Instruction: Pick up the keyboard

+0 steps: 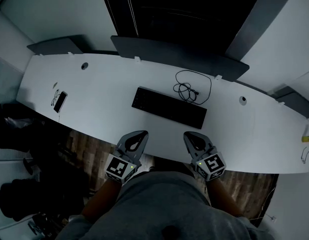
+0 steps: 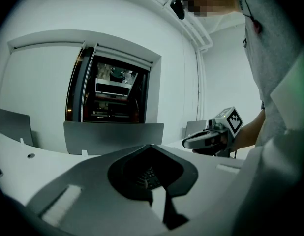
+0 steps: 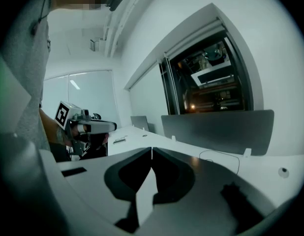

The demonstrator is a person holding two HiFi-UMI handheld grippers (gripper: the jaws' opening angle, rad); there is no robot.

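The black keyboard (image 1: 169, 107) lies flat in the middle of the long white desk (image 1: 104, 84), slanting down to the right. A thin black cable (image 1: 187, 90) is coiled just behind it. My left gripper (image 1: 142, 134) hovers over the desk's front edge, a short way in front of the keyboard's left half, jaws shut and empty. My right gripper (image 1: 187, 135) hangs beside it before the keyboard's right half, also shut with nothing in it. In the left gripper view a few keys (image 2: 148, 177) show through the hole between the closed jaws.
A phone (image 1: 60, 101) lies near the desk's left end. Grey partition screens (image 1: 179, 56) stand along the back edge. Round cable holes (image 1: 84, 66) pierce the desk top. Dark chairs and bags (image 1: 19, 199) are on the floor at left.
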